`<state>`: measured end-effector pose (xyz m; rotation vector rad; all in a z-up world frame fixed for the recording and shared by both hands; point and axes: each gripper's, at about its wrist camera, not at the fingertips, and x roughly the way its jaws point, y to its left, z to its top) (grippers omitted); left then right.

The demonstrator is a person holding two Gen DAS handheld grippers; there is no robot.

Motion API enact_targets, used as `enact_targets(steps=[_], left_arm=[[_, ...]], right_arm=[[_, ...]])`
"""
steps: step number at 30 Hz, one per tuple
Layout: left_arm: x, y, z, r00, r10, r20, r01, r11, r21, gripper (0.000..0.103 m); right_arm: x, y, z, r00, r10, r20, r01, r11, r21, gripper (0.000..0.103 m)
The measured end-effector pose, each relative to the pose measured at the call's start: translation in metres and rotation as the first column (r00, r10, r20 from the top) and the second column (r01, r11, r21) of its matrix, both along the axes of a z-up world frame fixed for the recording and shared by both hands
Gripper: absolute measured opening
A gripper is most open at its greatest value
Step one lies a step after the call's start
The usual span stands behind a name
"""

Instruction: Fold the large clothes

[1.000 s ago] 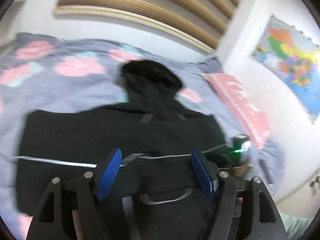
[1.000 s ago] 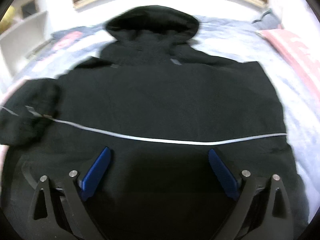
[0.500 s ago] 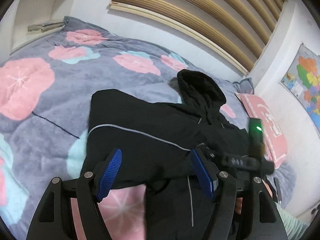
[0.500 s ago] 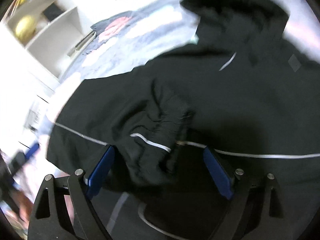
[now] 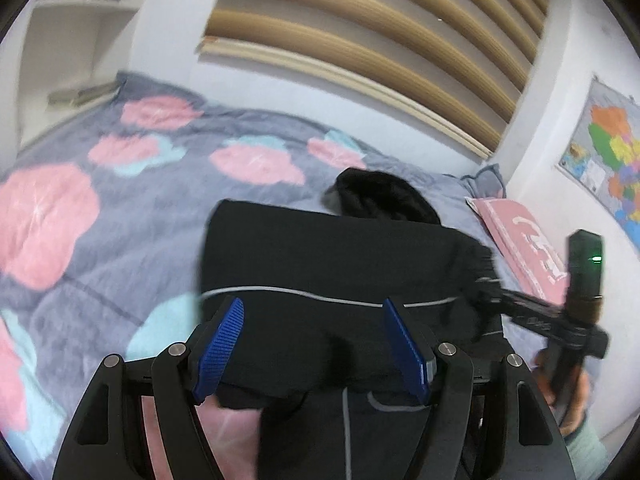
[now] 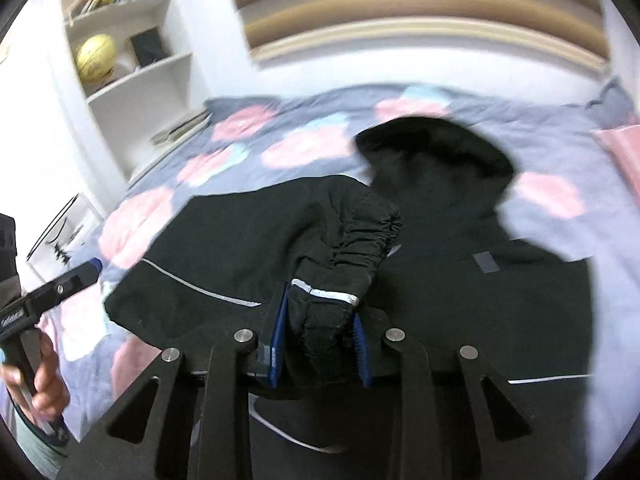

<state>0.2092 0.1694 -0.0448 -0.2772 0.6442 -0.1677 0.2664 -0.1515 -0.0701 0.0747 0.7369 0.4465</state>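
One black hooded jacket (image 6: 500,280), grey-striped, lies partly folded, sleeve bunched.

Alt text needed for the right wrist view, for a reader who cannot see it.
The right hand-held gripper has just closed on a bunched sleeve cuff of the black hooded jacket, which lies on a grey floral bedspread.

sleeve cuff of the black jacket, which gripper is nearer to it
Right. The right gripper has just closed on the sleeve cuff; the left gripper hangs open over the jacket's body.
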Motion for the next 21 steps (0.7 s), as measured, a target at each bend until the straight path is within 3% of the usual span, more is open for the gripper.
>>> enact_targets(steps=[4,7,9,12,14,16,17,19,21], left_arm=[[0.021,-0.035,0.009,1.0,-0.03,0.011,0.029,0.999,0.021,0.073],[0.044,-0.066,-0.001,0.996,-0.084,-0.024,0.085,0.996,0.019,0.073],[0.064,-0.093,-0.021,0.987,-0.129,-0.092,0.133,0.99,0.04,0.073],[0.09,-0.131,-0.069,0.959,-0.173,-0.226,0.202,0.973,0.113,0.073],[0.105,-0.147,-0.11,0.932,-0.135,-0.337,0.209,0.959,0.193,0.073],[0.108,-0.153,-0.134,0.931,-0.118,-0.346,0.218,0.939,0.266,0.073],[0.106,-0.153,-0.135,0.935,-0.133,-0.328,0.229,0.933,0.276,0.073],[0.104,-0.149,-0.128,0.931,-0.145,-0.336,0.242,0.933,0.267,0.073],[0.098,-0.141,-0.113,0.936,-0.162,-0.312,0.237,0.946,0.222,0.073]], right_arm=[[-0.008,-0.072,0.019,0.992,-0.116,0.042,0.117,0.992,-0.035,0.032],[-0.006,-0.127,0.017,0.981,-0.192,0.024,0.193,0.979,-0.066,0.032],[-0.001,-0.152,0.002,0.98,-0.199,-0.029,0.196,0.977,-0.087,0.033],[0.011,-0.174,-0.048,0.967,-0.21,-0.147,0.193,0.974,-0.122,0.033],[0.017,-0.187,-0.085,0.95,-0.22,-0.22,0.195,0.972,-0.129,0.04],[0.022,-0.199,-0.117,0.924,-0.228,-0.306,0.206,0.973,-0.105,0.053],[0.022,-0.209,-0.128,0.915,-0.223,-0.335,0.217,0.974,-0.056,0.053],[0.021,-0.218,-0.125,0.909,-0.217,-0.356,0.233,0.973,0.002,0.055],[0.016,-0.219,-0.106,0.904,-0.255,-0.344,0.266,0.964,-0.016,0.062]])
